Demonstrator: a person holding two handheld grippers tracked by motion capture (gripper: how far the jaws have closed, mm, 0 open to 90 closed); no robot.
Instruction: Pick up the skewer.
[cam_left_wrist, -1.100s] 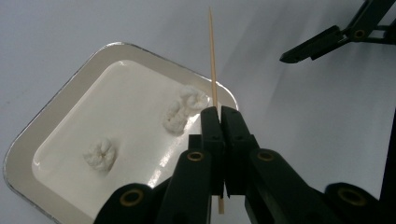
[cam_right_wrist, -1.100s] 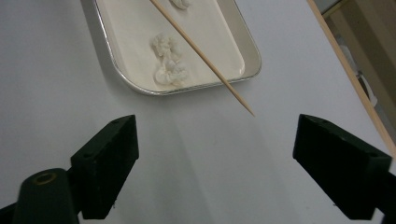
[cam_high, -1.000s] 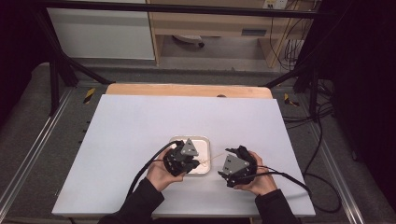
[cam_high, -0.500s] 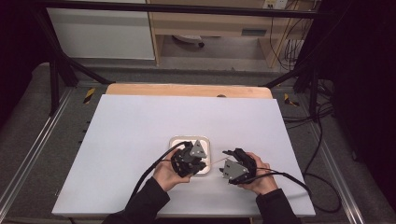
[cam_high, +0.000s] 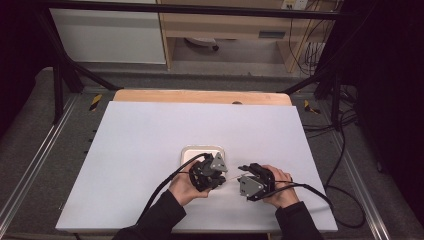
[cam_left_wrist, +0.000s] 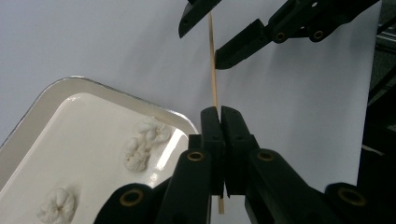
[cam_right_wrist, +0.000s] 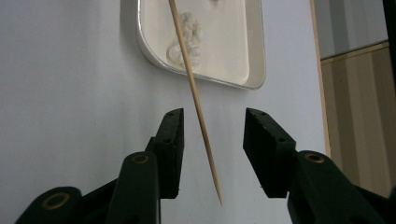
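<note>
- Forearms in dark sleeves are entering from the near edge of the white table (cam_high: 150, 140) in the high view, each hand gripping one tool, the two tools facing each other just in front of the tray (cam_high: 192, 151).
- Left gripper (cam_left_wrist: 220, 122) is lying low over the near right corner of the tray, tilted toward the other tool; its jaws are pressing together, clamping a thin wooden skewer (cam_left_wrist: 213, 70) near one end, with a short stub showing behind the pads.
- Skewer is running from the left gripper across the gap, its pointed tip (cam_right_wrist: 218, 201) hanging between the right tool's jaws, above the tabletop.
- Right gripper (cam_right_wrist: 212, 149) is being held level at the near right of the table, aimed back toward the tray; its jaws have just been closing, yet are standing apart on either side of the skewer, neither pad touching it.
- Tray, white with rounded corners, is resting flat on the table; several small white lumps (cam_left_wrist: 142, 144) are lying separate on its floor, one close to the corner nearest the skewer.
</note>
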